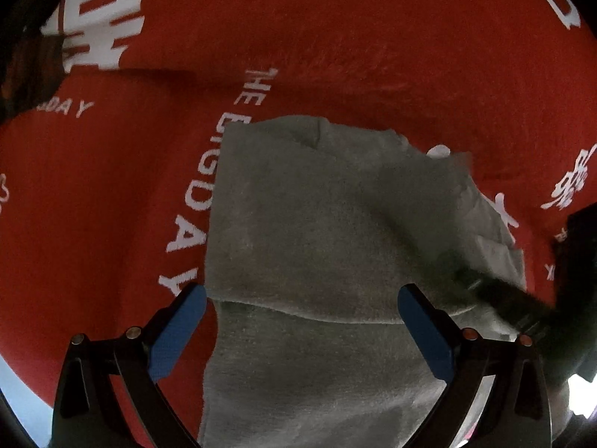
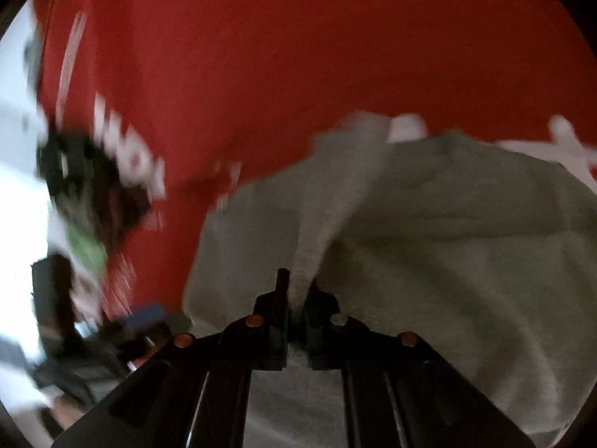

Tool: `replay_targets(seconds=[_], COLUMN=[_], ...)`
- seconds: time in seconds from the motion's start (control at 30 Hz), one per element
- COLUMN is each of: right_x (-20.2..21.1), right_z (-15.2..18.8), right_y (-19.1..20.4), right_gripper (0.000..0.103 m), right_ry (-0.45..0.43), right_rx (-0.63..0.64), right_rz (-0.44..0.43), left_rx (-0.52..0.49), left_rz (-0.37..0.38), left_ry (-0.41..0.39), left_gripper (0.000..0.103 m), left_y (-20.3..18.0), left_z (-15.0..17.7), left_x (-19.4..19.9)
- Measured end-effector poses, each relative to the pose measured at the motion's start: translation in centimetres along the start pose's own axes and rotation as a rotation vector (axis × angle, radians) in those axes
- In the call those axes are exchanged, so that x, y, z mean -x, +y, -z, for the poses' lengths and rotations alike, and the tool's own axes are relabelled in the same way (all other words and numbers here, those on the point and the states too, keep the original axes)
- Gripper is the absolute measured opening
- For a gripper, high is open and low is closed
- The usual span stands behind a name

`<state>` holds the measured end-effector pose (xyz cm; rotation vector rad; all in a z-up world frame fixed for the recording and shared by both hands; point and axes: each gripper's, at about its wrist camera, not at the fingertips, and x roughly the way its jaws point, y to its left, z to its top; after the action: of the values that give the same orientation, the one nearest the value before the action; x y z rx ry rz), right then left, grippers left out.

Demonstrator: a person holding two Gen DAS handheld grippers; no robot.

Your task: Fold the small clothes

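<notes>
While a fold of the grey garment (image 2: pixel 429 246) is pinched in the closed right claw (image 2: pixel 296 298) above the red cloth (image 1: pixel 373 56), the left claw (image 1: pixel 302 321) is held wide over it, so folding is judged only partly done.

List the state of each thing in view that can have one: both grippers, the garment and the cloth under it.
left gripper: open, fingers either side of the garment, gripping nothing.
right gripper: shut on a pinched ridge of the garment.
grey garment: partly folded, one layer overlapping, lying on the cloth.
red printed cloth: spread out, slightly wrinkled.
</notes>
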<state>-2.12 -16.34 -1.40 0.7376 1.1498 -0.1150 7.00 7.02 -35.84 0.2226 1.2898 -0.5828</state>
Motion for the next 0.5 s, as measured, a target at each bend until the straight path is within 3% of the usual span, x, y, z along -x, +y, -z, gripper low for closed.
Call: replay_targets(seconds=[0.03, 0.1, 0.17, 0.37, 0.43, 0.5], right_x=[-0.8, -1.7, -1.0, 3.4, 5.1, 6.7], right_z=[0.3, 1.4, 2.7, 6.3, 7.9, 9.0], right_y=[0.6, 0.9, 0.1, -4.4, -6.4, -8.5], right_gripper=[0.014, 0.036, 0.047, 0.047, 0.047, 0.047], right_ry=[0.037, 0.094, 0.088, 0.066, 0.055, 0.038], right_rx=[0.021, 0.025, -0.006, -0.193, -0.251, -0.318], right_rz=[0.023, 0.046, 0.011, -0.039, -0.037, -0.035], left_rx=[0.004, 0.007, -0.001, -0.023, -0.033, -0.032], left_rz=[0.014, 0.049, 0.087, 0.173, 0.187, 0.189], left_ry=[0.006, 0.026, 0.058, 0.124, 0.131, 0.135], left_gripper=[0.103, 0.103, 0.103, 0.103, 0.103, 0.103], left_y=[-0.6, -0.1, -1.4, -3.2, -5.8, -6.4], left_z=[0.2, 0.1, -0.5, -1.5, -0.6, -1.0], left_x=[0.6, -0.2, -0.9, -2.8, 1.3, 1.4])
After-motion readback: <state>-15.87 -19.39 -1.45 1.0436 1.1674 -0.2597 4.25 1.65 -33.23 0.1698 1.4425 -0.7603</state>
